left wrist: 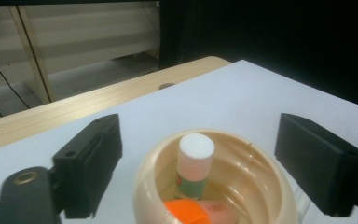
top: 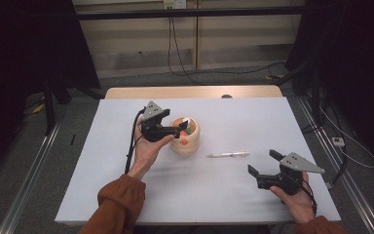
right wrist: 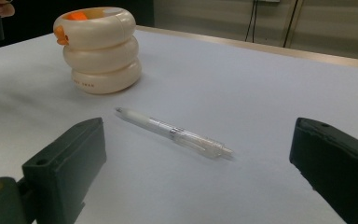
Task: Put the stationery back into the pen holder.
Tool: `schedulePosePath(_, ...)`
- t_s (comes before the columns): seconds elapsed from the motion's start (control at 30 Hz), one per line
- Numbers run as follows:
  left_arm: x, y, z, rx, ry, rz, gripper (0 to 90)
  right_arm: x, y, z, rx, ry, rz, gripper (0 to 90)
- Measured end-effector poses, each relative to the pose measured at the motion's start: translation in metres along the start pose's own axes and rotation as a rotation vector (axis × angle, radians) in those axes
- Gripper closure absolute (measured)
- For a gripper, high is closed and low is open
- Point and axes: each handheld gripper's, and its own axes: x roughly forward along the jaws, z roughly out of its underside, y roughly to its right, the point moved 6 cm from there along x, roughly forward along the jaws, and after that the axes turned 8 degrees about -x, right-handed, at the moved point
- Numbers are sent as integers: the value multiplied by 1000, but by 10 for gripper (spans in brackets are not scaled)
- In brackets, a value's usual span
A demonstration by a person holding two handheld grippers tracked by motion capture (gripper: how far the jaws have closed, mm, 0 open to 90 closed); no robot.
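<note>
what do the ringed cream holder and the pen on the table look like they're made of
Holder: probably glossy moulded plastic, judging by soft highlights on its three stacked rings; glazed ceramic is possible. Pen: clear hard plastic barrel, see-through, with a whitish grip section.

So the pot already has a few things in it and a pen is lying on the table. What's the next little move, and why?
Probably the right gripper eases forward and down so its open jaws straddle the pen. The pen lies bare on the table, ahead of those jaws, while the left gripper hangs open over the cream pot, holding nothing.
</note>
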Motion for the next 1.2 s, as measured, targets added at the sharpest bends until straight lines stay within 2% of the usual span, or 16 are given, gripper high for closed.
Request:
schedulePosePath(0.17,-8,-1,0,-20,-16,3,77,0,0,0,-1,0,-1,32)
schedulePosePath(0.3,-15,-3,0,-1,-23,9,56,0,0,0,2,1,-3,32)
schedulePosePath(0.5,-24,1,5,25,-60,37,43,0,0,0,2,-1,-2,32)
schedulePosePath(0.6,-28,5,7,48,-74,20,43,0,1,0,3,0,1,32)
schedulePosePath(0.77,-38,8,12,47,-75,1,44,0,0,0,2,0,-2,32)
schedulePosePath(1.0,-52,10,28,33,-91,-15,43,0,0,0,2,-2,-1,32)
schedulePosePath(1.2,-70,14,49,26,-119,-13,45,1,-1,0,0,-7,-12,46)
